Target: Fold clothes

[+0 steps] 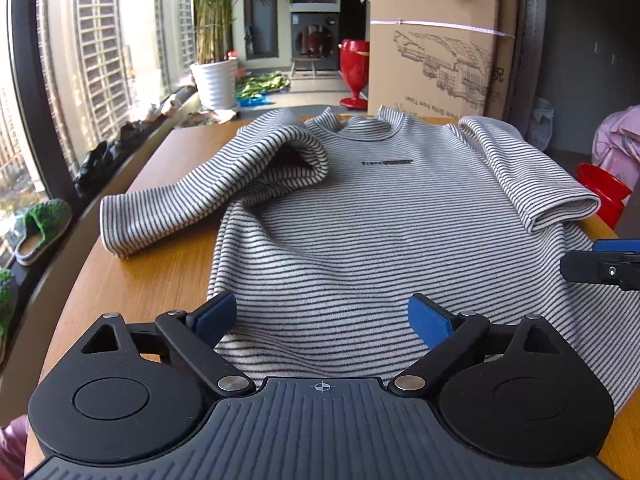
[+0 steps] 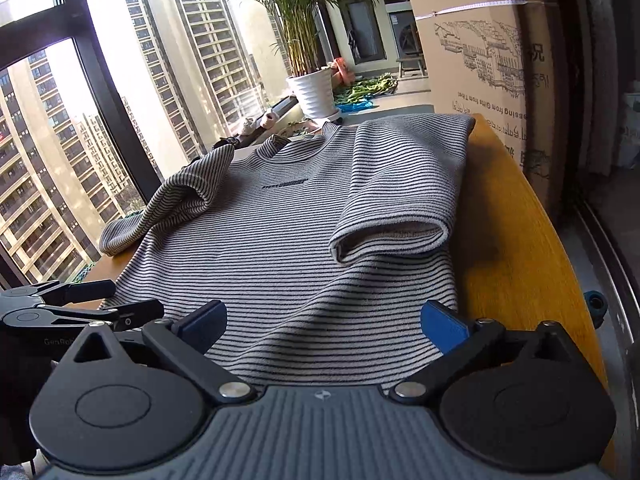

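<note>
From the left wrist, the left gripper hangs with jaws wide apart over the hem of the striped sweater, spread on the wooden table, apparently clear of the cloth. From the right wrist, the right gripper likewise gapes, empty, above the hem; one sleeve lies folded across the chest.

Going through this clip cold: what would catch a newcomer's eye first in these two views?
First the striped sweater, spread front-up across the wooden table, its right sleeve folded in over the chest and its left sleeve bunched and trailing off to the window side. Next, both open jaws at its near hem: left hand-held gripper, right hand-held gripper. Behind stand a potted palm and a big cardboard box.
</note>
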Motion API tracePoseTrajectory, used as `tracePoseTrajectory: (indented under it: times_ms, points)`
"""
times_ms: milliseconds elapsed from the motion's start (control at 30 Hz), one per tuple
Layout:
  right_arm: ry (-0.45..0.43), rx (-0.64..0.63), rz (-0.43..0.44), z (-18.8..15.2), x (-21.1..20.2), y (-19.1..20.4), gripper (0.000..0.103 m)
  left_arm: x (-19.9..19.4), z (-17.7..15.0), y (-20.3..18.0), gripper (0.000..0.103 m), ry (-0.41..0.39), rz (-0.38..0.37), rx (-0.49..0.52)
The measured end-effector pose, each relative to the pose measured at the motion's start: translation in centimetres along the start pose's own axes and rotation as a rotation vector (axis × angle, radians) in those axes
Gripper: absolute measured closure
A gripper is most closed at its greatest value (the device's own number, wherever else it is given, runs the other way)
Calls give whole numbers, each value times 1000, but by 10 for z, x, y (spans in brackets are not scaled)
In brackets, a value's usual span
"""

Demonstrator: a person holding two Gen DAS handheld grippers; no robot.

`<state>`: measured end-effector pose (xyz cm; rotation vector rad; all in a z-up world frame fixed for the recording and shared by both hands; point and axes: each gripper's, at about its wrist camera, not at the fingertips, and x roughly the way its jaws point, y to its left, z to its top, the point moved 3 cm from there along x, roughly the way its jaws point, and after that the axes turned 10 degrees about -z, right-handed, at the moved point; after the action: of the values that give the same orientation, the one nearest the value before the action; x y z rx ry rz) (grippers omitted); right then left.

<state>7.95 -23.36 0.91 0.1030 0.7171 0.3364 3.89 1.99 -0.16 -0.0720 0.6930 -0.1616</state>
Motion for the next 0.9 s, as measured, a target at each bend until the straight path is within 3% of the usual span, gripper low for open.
tracePoseTrajectory:
  times_ms: [133,367,500,633,800,900]
  points:
    - [-54,39,26,-23,-41,19,0,-39,-13,-22,2,-14,-7,-28]
    - [-158,39,-133,-61,-104,32,0,-103,-38,-41,0,-37,57,-41]
    - [-115,28,-164,-80,-118,37,0,-115,-54,-49,0,5,62,-74]
    - [-117,29,-207,-74,-126,33,0,-120,-61,-53,0,34,57,-76]
    - [67,76,-135,-90,-110,30,0,-122,-62,-58,0,43,53,-73]
    - [111,82,-143,-93,-103,30,0,-120,-64,-61,0,57,57,-62]
